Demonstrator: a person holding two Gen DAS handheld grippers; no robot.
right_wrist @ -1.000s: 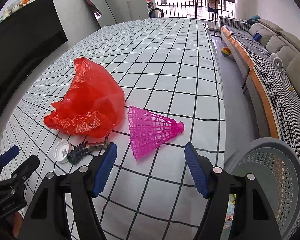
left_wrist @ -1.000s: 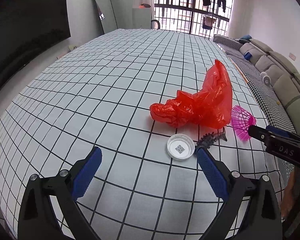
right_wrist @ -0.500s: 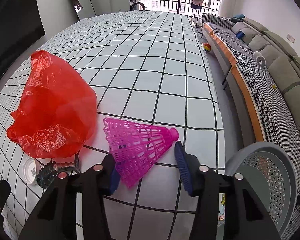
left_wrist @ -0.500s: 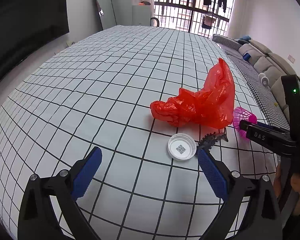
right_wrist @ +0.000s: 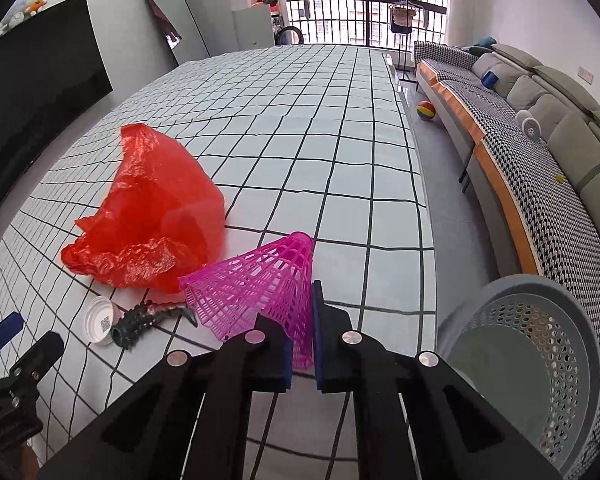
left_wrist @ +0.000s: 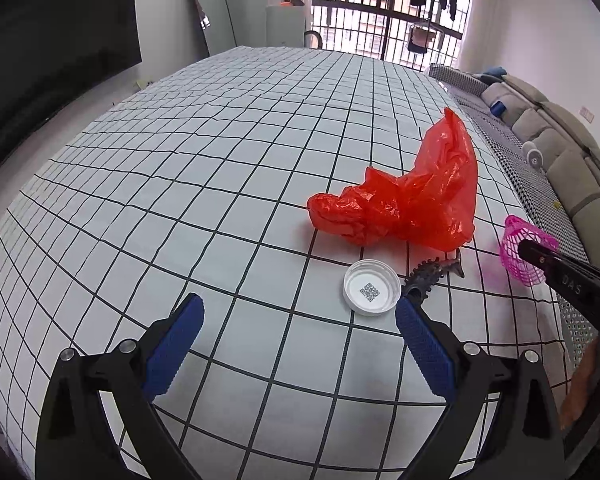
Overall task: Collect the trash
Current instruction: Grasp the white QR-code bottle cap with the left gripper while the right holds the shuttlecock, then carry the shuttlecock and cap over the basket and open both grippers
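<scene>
Grid-checked table (left_wrist: 220,184), sofa (right_wrist: 540,128) beside; right gripper (right_wrist: 302,344) fingers pinched tight on pink shuttlecock (right_wrist: 256,288); left gripper (left_wrist: 296,340) spread wide, holding nothing.

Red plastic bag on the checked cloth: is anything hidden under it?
Nothing shows under the red plastic bag. It is crumpled and opaque, so what it covers cannot be seen. Beside its near edge lie a white cap and a dark spiky toy.

Both wrist views low over table (left_wrist: 220,184), sharing red bag (left_wrist: 416,200).
</scene>
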